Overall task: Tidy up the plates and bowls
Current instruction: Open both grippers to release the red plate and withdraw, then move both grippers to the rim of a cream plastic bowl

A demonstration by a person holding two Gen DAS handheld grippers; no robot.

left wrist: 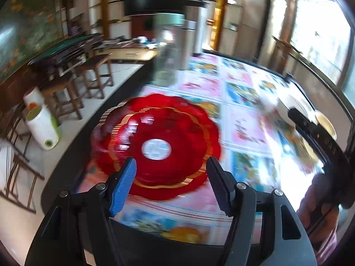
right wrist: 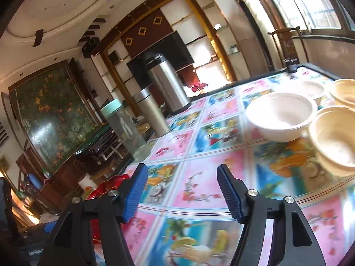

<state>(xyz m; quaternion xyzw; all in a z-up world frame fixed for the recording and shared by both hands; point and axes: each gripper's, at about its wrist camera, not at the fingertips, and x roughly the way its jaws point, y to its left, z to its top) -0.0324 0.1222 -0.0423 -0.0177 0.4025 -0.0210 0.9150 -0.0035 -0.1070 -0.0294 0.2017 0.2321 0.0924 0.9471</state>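
The left gripper (left wrist: 172,166) hangs over the near edge of the table (left wrist: 244,119), its two fingers spread wide with nothing between them. Just ahead of it, toward twelve o'clock, lies a red plate (left wrist: 159,144) with a scalloped rim, a gold band and a pale round label at its centre; the picture is smeared there, so finer detail is lost. At about three o'clock from the plate the person's hand (left wrist: 319,201) grips the other tool.

The right gripper (right wrist: 183,181) is likewise spread, empty, above the bright picture-tile tablecloth (right wrist: 193,188). From it, at about two o'clock, sits a white bowl (right wrist: 281,115), upright on the cloth. Just beside that, at three o'clock, stands a cream bowl (right wrist: 332,137), and two more bowls lie behind, near the far right edge. Toward eleven o'clock stand a clear jar with a pale green lid (right wrist: 124,124) and a tall steel flask (right wrist: 166,82). The red plate's rim peeks out at nine o'clock, behind the left finger.
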